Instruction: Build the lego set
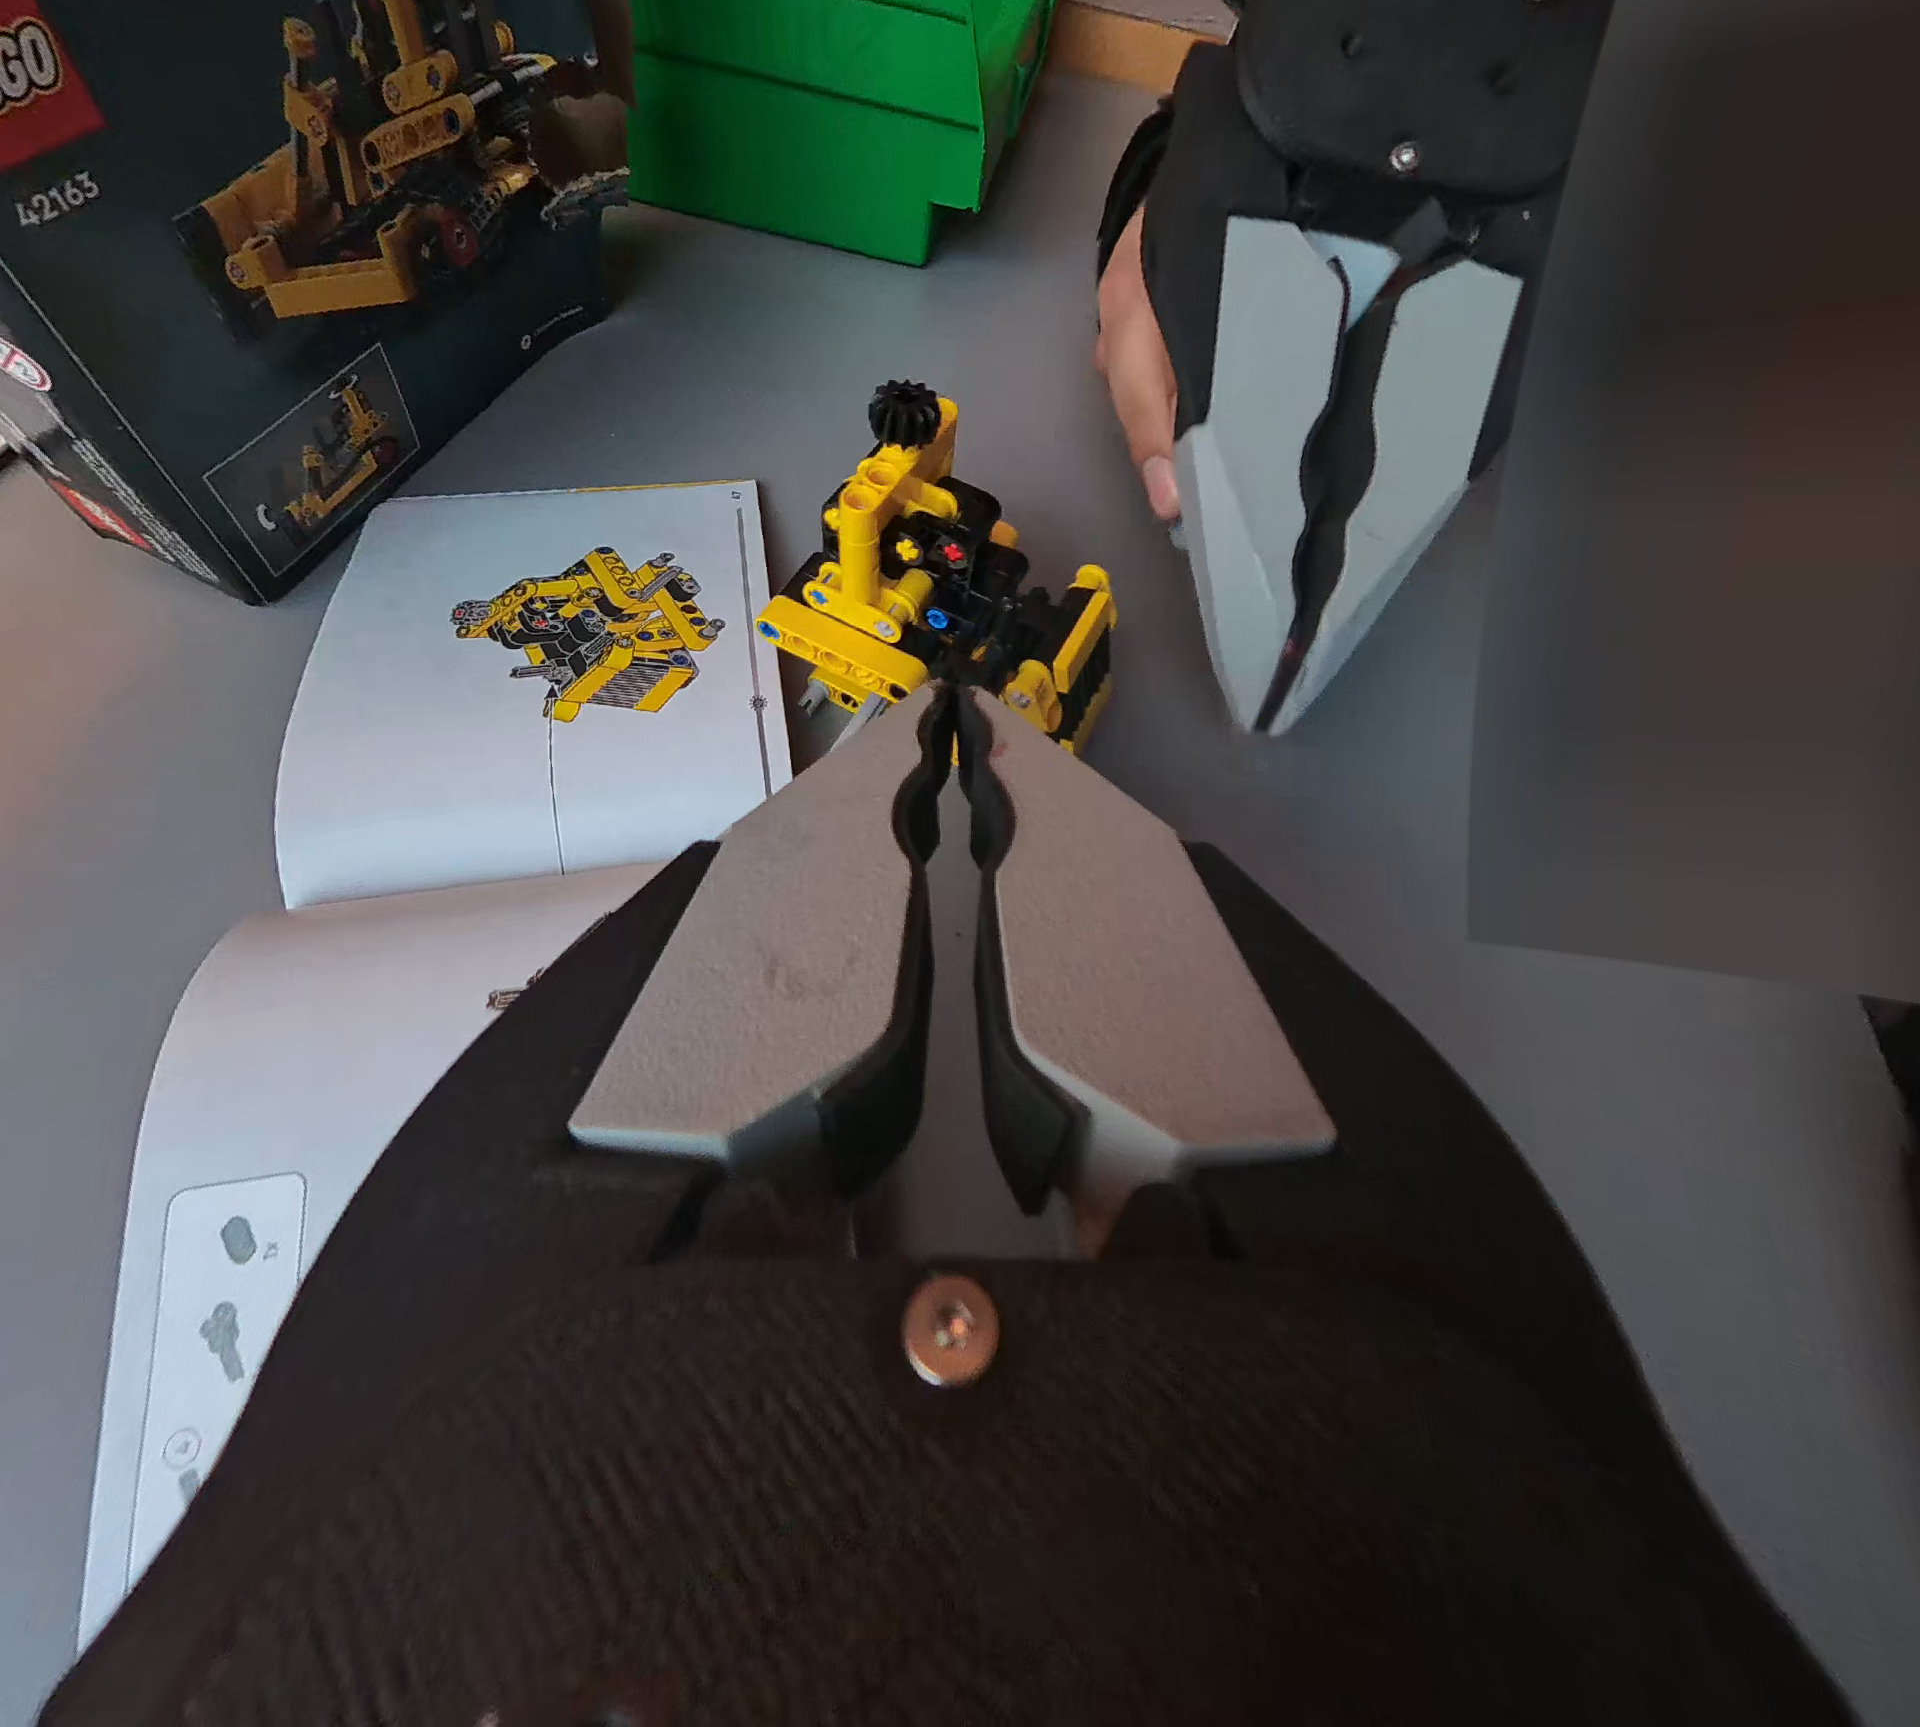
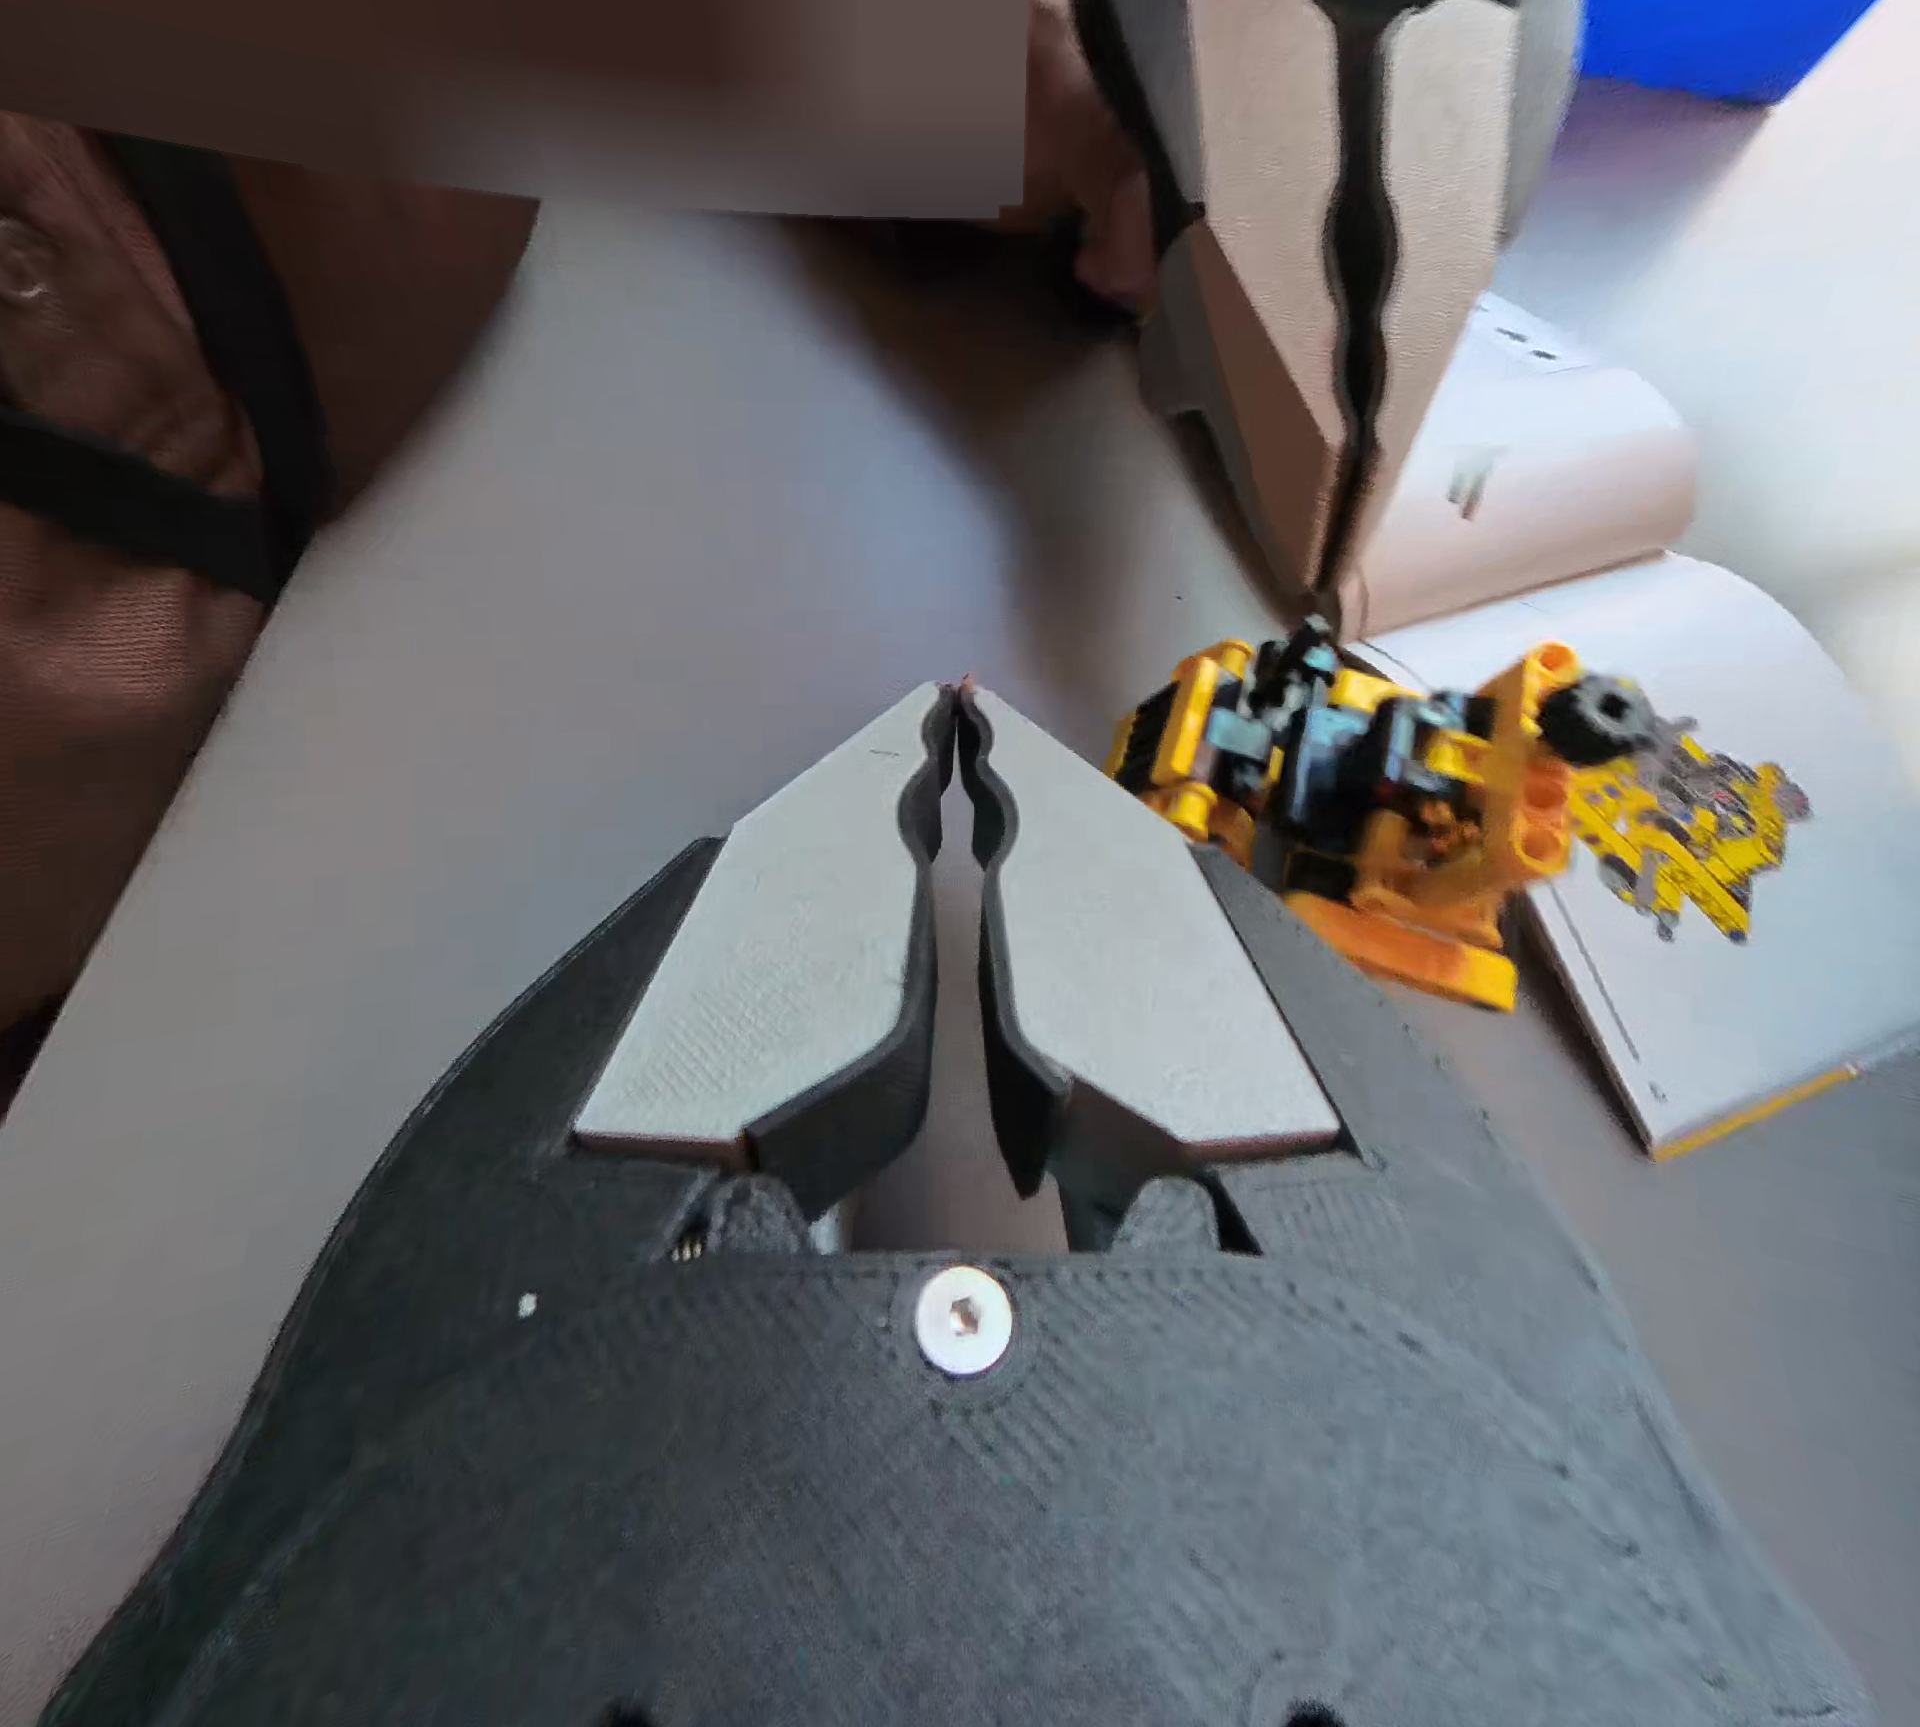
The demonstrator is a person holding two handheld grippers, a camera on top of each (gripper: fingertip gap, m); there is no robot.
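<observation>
Yellow and black plastic made up the half-built lego model (image 1: 925,597), a small bulldozer that sat on the grey table (image 1: 644,347) just beside the open instruction booklet (image 1: 520,701). A black bevel gear (image 1: 902,410) crowned its tallest yellow beam, and little red, blue and yellow pin ends dotted the dark core. At one end sat a ribbed yellow-and-black blade piece (image 1: 1070,659), with light grey pins poking out low down on the near side.

The left gripper (image 1: 954,695) had its tips drawn together right at the model's near edge, pressed in among the black parts there; whether it actually pinched a piece could not be told. From the right wrist view that same gripper (image 2: 1333,581) came down from above onto the model's (image 2: 1351,794) top, jaws near-shut.

The right gripper (image 2: 958,688) hung over bare table, apart from the model, its jaws pressed together with nothing between them. In the left wrist view it (image 1: 1273,721) pointed downward just to the right of the blade, a hand (image 1: 1138,368) behind it.

Farther back stood the dark set box (image 1: 291,202), torn open at one edge, and a green plastic bin (image 1: 831,36).
</observation>
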